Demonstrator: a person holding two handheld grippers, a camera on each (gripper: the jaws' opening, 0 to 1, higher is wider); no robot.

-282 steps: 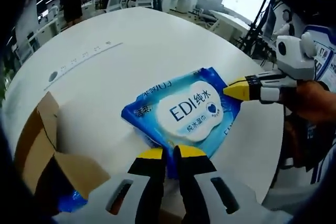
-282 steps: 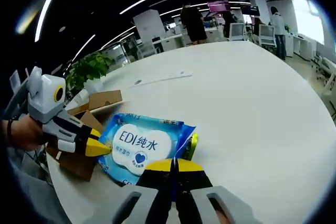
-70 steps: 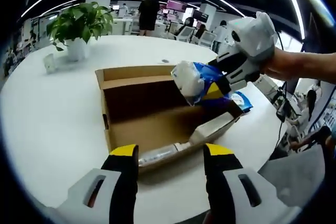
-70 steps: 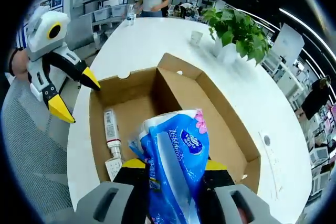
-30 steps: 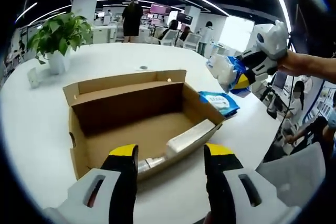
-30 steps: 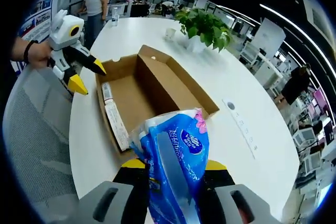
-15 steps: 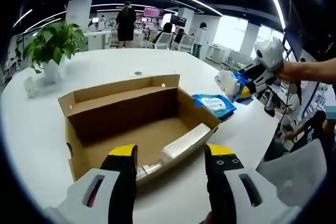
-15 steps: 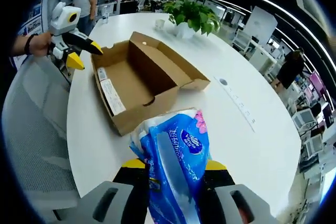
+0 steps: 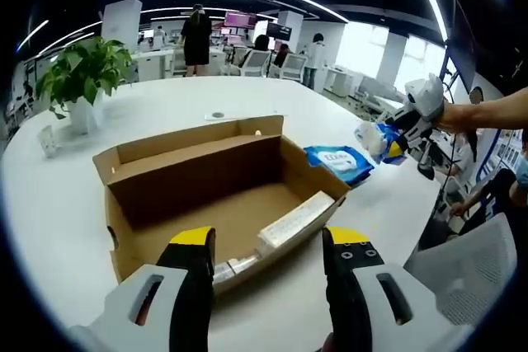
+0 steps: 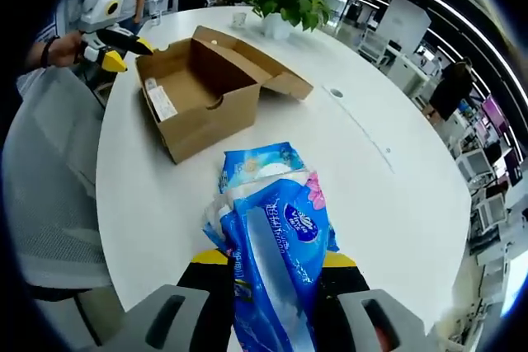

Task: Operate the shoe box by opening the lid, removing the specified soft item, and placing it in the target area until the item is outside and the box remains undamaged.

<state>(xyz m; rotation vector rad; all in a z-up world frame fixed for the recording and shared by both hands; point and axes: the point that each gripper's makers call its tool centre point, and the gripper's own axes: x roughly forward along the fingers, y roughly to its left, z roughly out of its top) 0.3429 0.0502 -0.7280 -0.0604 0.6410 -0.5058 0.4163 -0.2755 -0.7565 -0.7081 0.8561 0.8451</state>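
The open cardboard shoe box point(image 9: 198, 179) point(image 10: 206, 80) sits on the white table, its lid folded back. A white carton point(image 9: 293, 222) lies along its near wall. My left gripper point(image 9: 268, 253) stands open just in front of the box. My right gripper point(image 10: 272, 274) point(image 9: 394, 139) is shut on a blue tissue pack point(image 10: 276, 261) point(image 9: 375, 138), held above the table past the box's end. Under it lies the blue wet-wipes pack point(image 10: 260, 166) point(image 9: 338, 161) flat on the table.
A potted plant point(image 9: 78, 72) point(image 10: 285, 2) stands on the table point(image 10: 396, 187) behind the box. A grey chair back point(image 10: 49, 171) is at the table's edge. People stand among desks in the background.
My right gripper has carried the tissue pack farther from the box and now hangs over the wet-wipes pack. The left gripper has stayed open by the box.
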